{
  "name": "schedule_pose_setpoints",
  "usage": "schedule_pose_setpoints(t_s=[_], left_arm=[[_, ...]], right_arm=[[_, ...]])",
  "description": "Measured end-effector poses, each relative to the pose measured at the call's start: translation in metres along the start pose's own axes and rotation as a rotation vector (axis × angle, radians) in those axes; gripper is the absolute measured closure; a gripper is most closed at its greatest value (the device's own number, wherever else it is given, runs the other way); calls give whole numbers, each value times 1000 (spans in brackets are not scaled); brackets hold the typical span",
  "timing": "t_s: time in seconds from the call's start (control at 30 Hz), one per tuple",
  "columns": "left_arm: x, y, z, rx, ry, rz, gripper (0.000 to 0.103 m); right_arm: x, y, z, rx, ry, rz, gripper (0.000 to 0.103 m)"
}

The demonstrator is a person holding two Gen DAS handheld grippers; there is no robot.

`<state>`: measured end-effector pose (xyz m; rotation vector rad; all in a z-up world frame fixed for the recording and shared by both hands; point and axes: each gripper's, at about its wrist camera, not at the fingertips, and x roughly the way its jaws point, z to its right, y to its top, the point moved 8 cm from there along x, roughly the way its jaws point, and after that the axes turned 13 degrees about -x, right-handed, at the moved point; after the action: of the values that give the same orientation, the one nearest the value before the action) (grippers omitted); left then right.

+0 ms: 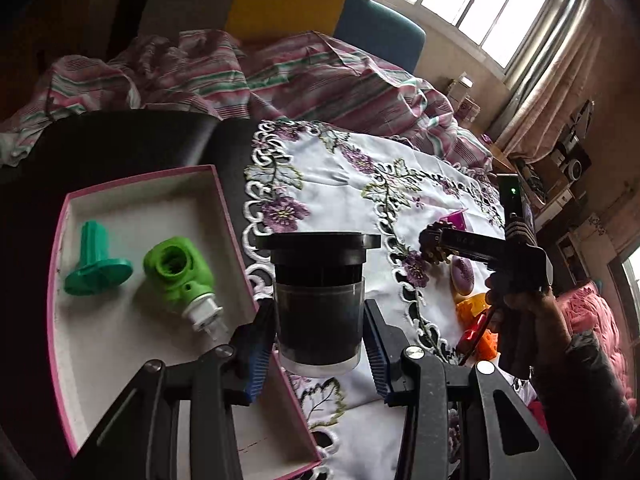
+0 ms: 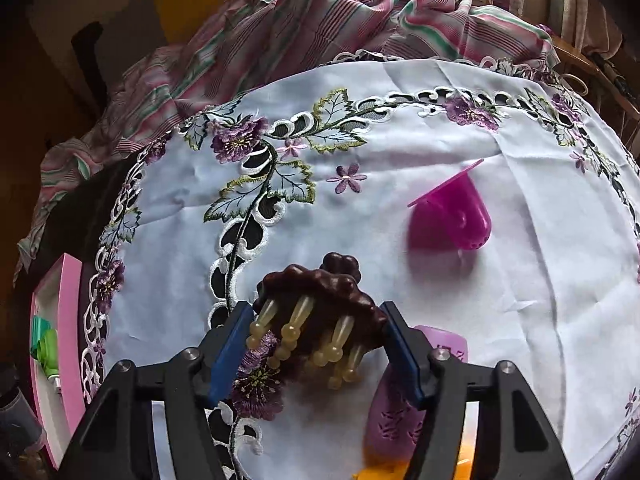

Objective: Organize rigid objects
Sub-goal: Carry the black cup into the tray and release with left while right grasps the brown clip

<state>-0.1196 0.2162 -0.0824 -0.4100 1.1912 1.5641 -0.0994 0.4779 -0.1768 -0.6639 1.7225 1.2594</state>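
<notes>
Left gripper (image 1: pixel 320 344) clamps black cup (image 1: pixel 318 296) beside pink tray (image 1: pixel 224 204); right gripper (image 2: pixel 316 344), jaws half apart, grips brown massager (image 2: pixel 320 292) over embroidered cloth (image 2: pixel 400 128).

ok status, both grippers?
Left gripper shut on black cup, beside pink box. Right gripper shut on brown massager. Nothing blocking.

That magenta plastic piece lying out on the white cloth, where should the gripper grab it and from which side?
Probably from above, closing across the rounded body of the magenta piece, just below its flat flange. It lies on its side on the tablecloth, flange tilted up at the far end; the flange looks too thin to pinch and the tapered tip might slip. The cloth around it is open.
</notes>
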Motion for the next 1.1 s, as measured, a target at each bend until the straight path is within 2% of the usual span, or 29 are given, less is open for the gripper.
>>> schedule_pose_setpoints(t_s=[0.17, 0.3, 0.4, 0.5, 0.7, 1.0, 1.1], left_arm=[[-18, -7, -36, -32, 49, 29, 60], [-33, -14, -58, -42, 100, 65, 60], [-45, -21, -72, -37, 142, 96, 60], [-58, -27, -83, -28, 170, 129, 60], [-74, -43, -98, -25, 203, 159, 60], [-84, -53, -115, -45, 203, 154, 60], [-85, -54, -123, -63, 198, 149, 60]], right_arm=[[-18, -11, -39, -74, 54, 22, 38], [-26, -31, -84, -145, 136, 22, 38], [-25, -52, -103, -207, 94, 22, 38], [-27, -64, -103, -211, 77, 49, 38], [-28, -67, -100, -204, 80, 58, 38], [-26, -68, -100, -194, 72, 50, 38], [-22, -69, -99, -195, 70, 19, 38]])
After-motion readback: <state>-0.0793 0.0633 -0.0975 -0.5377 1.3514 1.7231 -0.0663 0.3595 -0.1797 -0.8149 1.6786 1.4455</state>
